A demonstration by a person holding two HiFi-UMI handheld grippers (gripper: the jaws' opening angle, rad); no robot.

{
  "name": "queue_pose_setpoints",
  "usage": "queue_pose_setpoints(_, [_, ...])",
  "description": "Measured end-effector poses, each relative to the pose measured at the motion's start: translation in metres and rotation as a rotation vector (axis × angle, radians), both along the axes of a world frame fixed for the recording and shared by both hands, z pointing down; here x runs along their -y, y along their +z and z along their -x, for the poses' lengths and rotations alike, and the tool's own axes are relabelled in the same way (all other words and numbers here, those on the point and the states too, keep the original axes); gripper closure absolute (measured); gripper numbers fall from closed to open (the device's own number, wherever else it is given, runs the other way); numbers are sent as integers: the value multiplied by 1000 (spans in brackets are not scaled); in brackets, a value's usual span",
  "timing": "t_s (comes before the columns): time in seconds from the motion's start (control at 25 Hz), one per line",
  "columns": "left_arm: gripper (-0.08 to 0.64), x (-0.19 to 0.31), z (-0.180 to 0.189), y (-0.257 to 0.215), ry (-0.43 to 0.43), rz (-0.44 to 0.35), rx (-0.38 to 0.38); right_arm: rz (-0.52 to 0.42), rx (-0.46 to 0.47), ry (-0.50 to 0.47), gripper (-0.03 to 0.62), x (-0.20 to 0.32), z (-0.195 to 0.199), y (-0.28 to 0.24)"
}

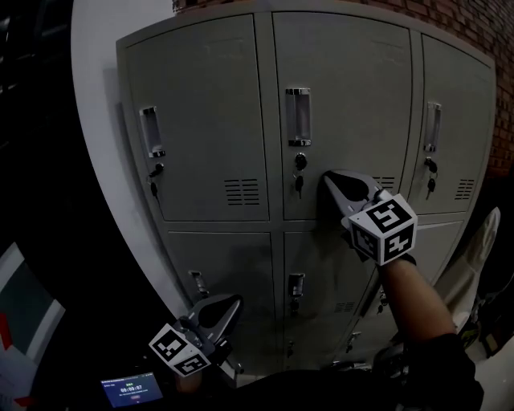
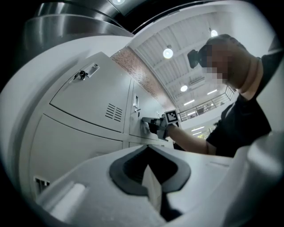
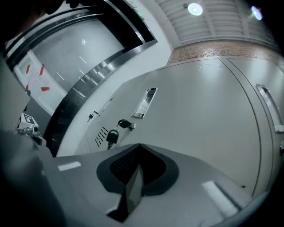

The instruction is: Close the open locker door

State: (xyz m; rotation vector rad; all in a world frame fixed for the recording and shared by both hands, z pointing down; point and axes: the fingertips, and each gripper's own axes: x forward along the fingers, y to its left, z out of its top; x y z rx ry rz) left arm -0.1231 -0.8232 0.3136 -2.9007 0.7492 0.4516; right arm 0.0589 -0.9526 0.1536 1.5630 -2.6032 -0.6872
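A bank of grey lockers fills the head view. My right gripper is shut, its tip pressed against the lower part of the middle upper door, just right of that door's hanging key and below its handle. The door looks flush with its neighbours. In the right gripper view the door, key and handle lie just past the right gripper. My left gripper is shut and empty, low beside the bottom row. The left gripper view shows the right gripper on the door.
A white curved wall stands left of the lockers, with brick wall behind and to the right. A small lit screen sits low at the left. Keys hang in several other doors. The person holding the grippers shows in the left gripper view.
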Motion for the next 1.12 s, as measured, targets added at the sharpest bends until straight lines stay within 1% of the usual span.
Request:
queue_pose_setpoints(0.16, [558,0,8,-1,28,0,-2,-11,29,-6,589,-1,0,-3])
queue_pose_setpoints(0.28, [558,0,13,-1,56,5,-6,11,79,-59,589,-9,1,3])
queue_pose_setpoints(0.36, [558,1,16,3,77,19,-7,25,116,-114,589,-27,4,14])
queue_pose_setpoints(0.44, [558,0,18,10,98,38,-3,27,129,-144,589,-53,3,31])
queue_pose_setpoints(0.52, [558,-2,19,19,120,58,-2,36,155,-163,589,-80,-4,48])
queue_pose_setpoints(0.68, [558,-10,16,29,144,77,-3,65,247,-170,589,-126,-28,70])
queue_pose_setpoints(0.84, [558,-42,1,36,150,77,13,47,293,-145,589,-180,-59,79])
queue_pose_setpoints(1.04, [558,-110,-23,39,104,75,15,36,305,-187,589,-260,-84,92])
queue_pose_setpoints(1.12, [558,-147,-40,47,84,96,16,56,310,-215,589,-294,-97,104])
